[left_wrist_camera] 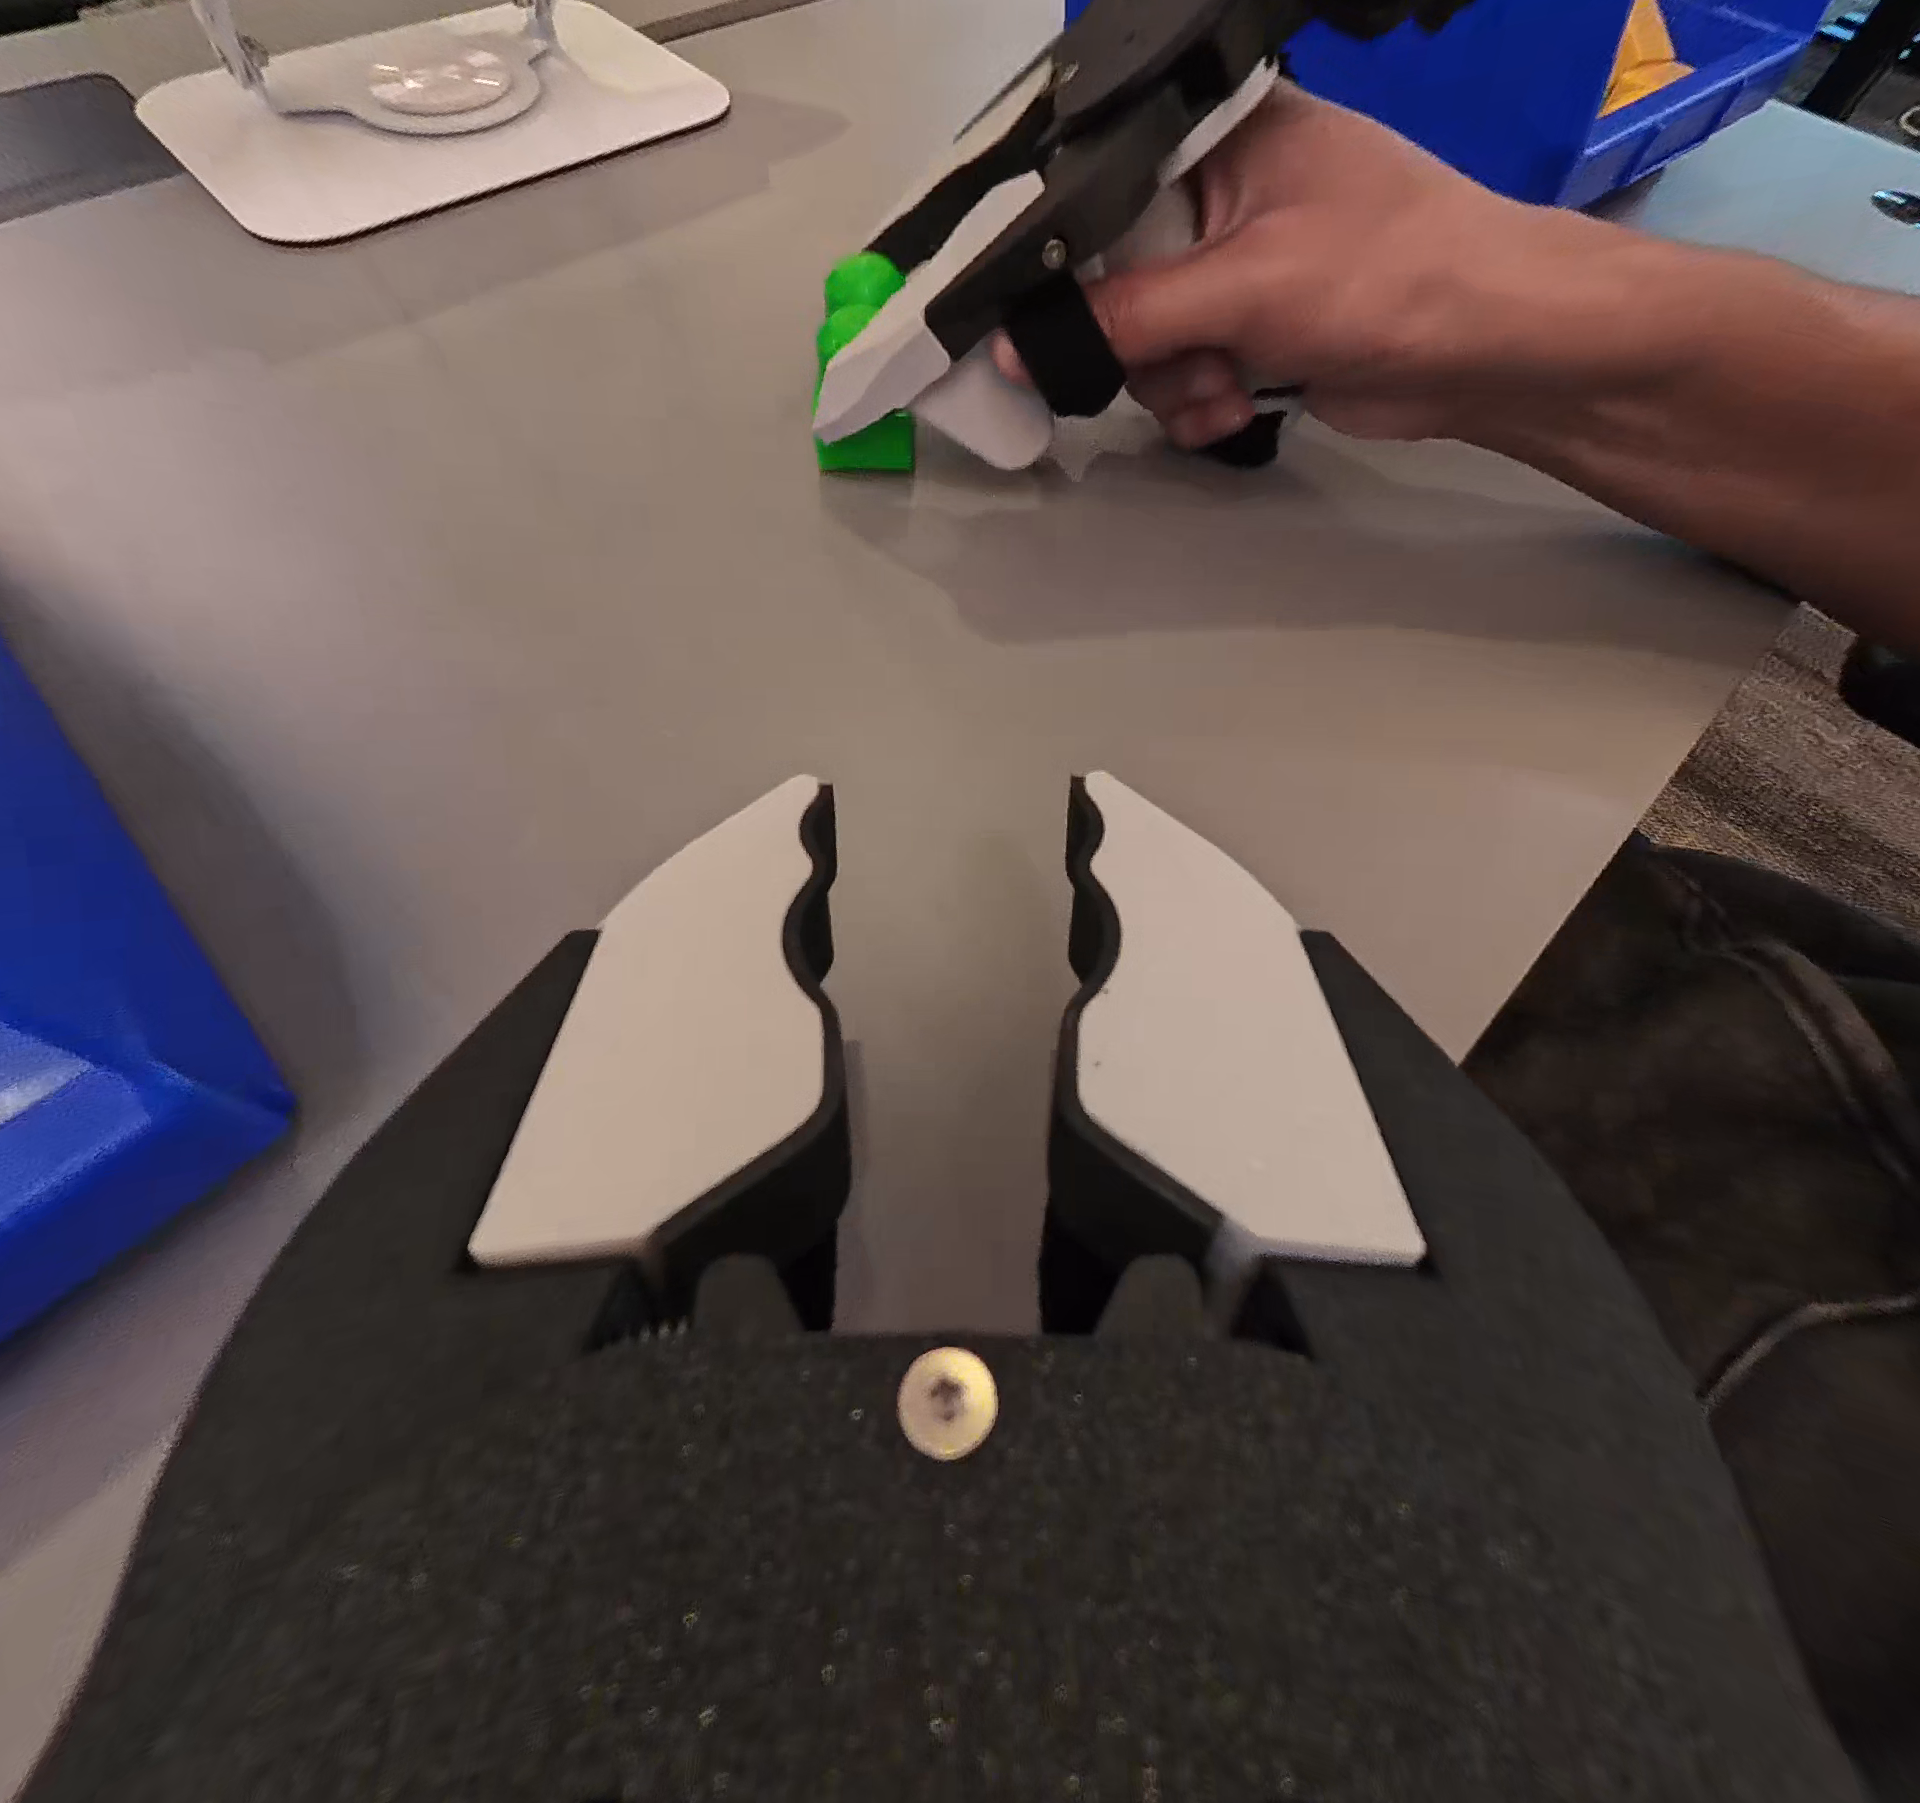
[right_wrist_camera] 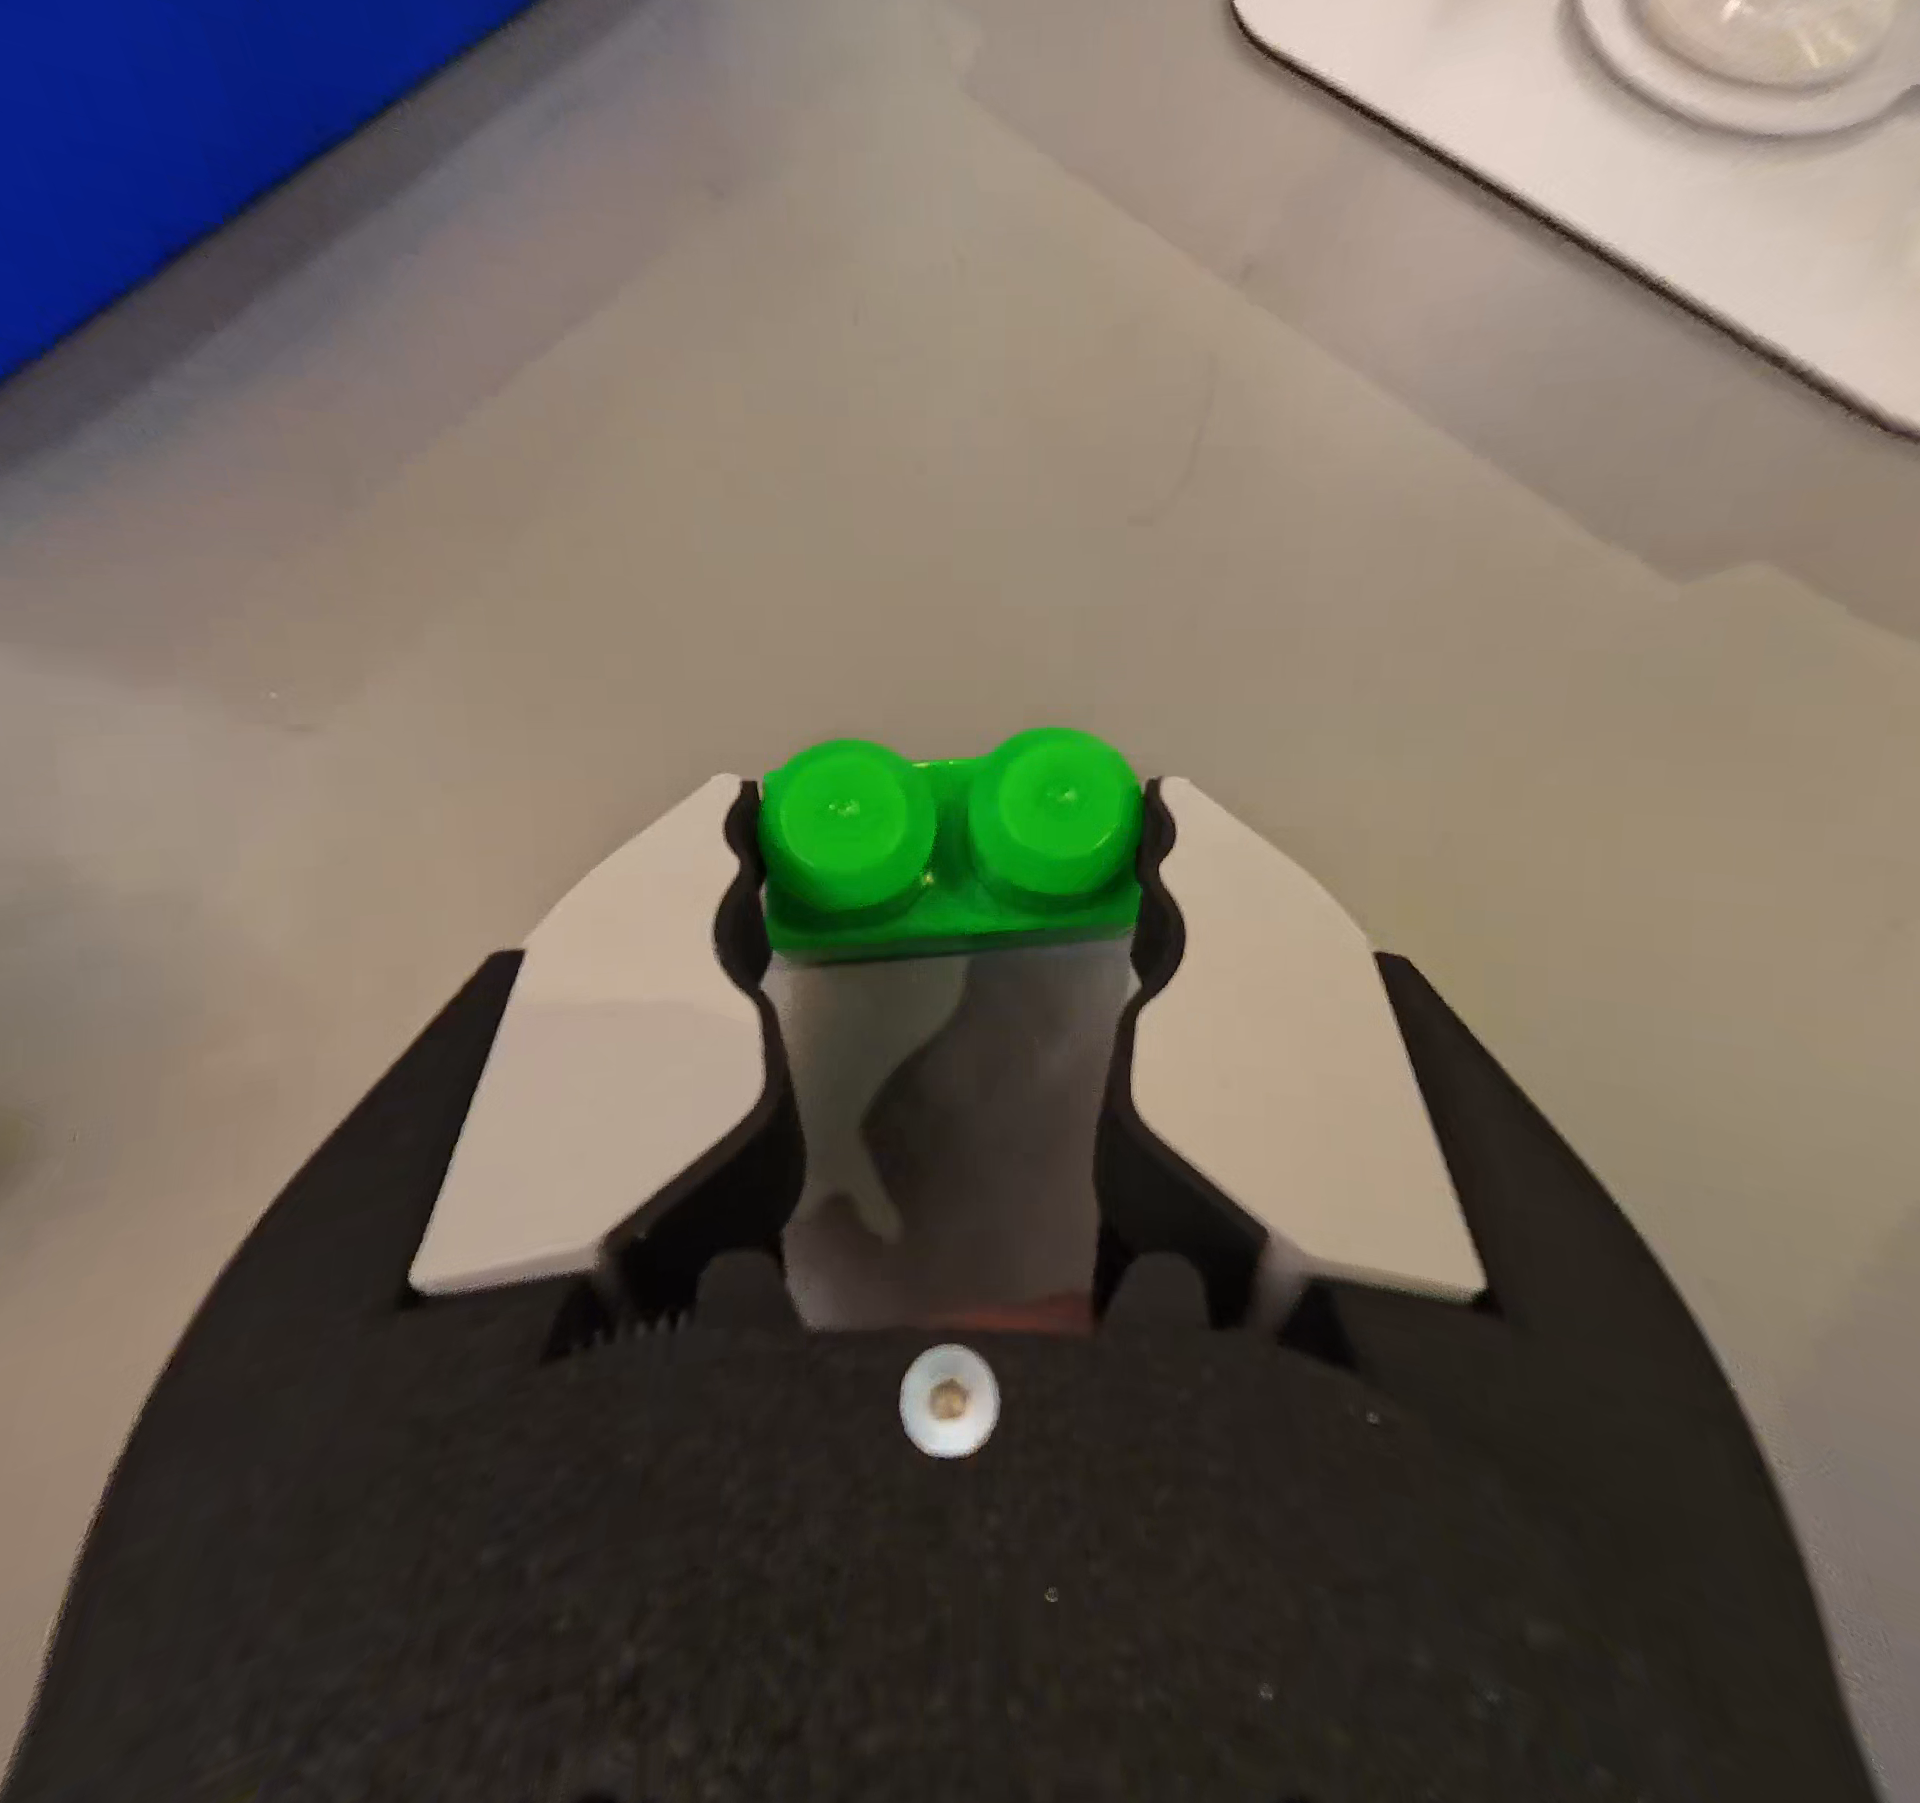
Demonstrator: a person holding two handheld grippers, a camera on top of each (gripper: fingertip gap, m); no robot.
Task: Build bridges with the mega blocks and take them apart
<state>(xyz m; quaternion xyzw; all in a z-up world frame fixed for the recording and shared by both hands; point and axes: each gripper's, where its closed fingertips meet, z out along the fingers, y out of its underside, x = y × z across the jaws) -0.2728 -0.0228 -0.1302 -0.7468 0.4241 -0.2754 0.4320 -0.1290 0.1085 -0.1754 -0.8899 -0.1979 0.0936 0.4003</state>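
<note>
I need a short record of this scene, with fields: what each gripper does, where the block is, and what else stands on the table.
left gripper: open, holds nothing, above the bare grey table
right gripper: fingers closed on both ends of the green block
green block: two studs, upright, bottom on the table
hand: holds the right gripper's handle
blue bins: one behind the hand, one at the left edge
white stand base: far left of the table
</note>
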